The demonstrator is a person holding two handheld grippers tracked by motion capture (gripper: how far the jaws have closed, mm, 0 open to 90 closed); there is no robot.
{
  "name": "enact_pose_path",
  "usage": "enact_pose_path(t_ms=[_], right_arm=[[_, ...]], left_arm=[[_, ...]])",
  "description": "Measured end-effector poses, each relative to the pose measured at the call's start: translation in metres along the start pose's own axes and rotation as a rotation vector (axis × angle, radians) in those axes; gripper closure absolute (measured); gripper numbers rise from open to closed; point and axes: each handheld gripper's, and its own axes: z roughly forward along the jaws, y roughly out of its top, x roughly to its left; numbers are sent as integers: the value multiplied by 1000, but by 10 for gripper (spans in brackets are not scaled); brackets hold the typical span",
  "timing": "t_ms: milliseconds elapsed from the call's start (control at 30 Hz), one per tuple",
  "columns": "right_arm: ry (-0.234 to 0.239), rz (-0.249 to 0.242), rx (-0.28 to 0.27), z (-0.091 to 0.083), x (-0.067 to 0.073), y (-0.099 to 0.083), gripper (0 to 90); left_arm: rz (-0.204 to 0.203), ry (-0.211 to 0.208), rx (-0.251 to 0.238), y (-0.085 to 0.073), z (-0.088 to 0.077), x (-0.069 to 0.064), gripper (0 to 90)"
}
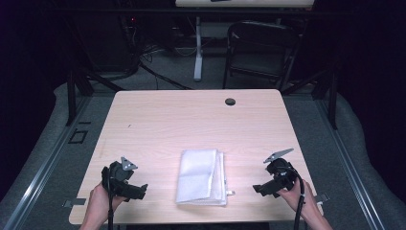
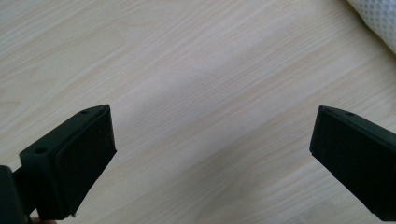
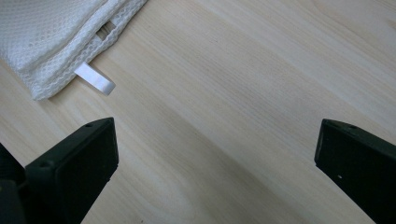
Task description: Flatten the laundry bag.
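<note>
A folded white cloth (image 1: 201, 176) lies on the wooden surface (image 1: 191, 120), and I use it as my marker. My left tool (image 1: 136, 190) sits to the left of the cloth, well apart from it, with its jaws wide apart and nothing between them. My right tool (image 1: 261, 188) sits to the right of the cloth, near its little white tag (image 3: 95, 78), jaws wide apart too, holding nothing
</note>
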Motion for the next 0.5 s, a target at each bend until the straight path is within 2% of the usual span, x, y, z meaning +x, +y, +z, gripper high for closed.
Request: enact_pose_path(t_ms=[167, 200, 267, 400, 500], right_arm=[[6, 6, -4, -1, 1, -1, 0], [-4, 5, -5, -1, 2, -1, 0], [8, 1, -2, -1, 3, 0, 0], [3, 2, 6, -1, 4, 0, 0], [2, -3, 8, 0, 4, 1, 0]], left_arm=[[-3, -27, -21, 2, -3, -1, 1], [-2, -30, -24, 2, -3, -2, 1], [6, -35, -27, 4, -4, -5, 1], [23, -41, -29, 6, -6, -10, 1], [32, -61, -20, 8, -7, -13, 1]])
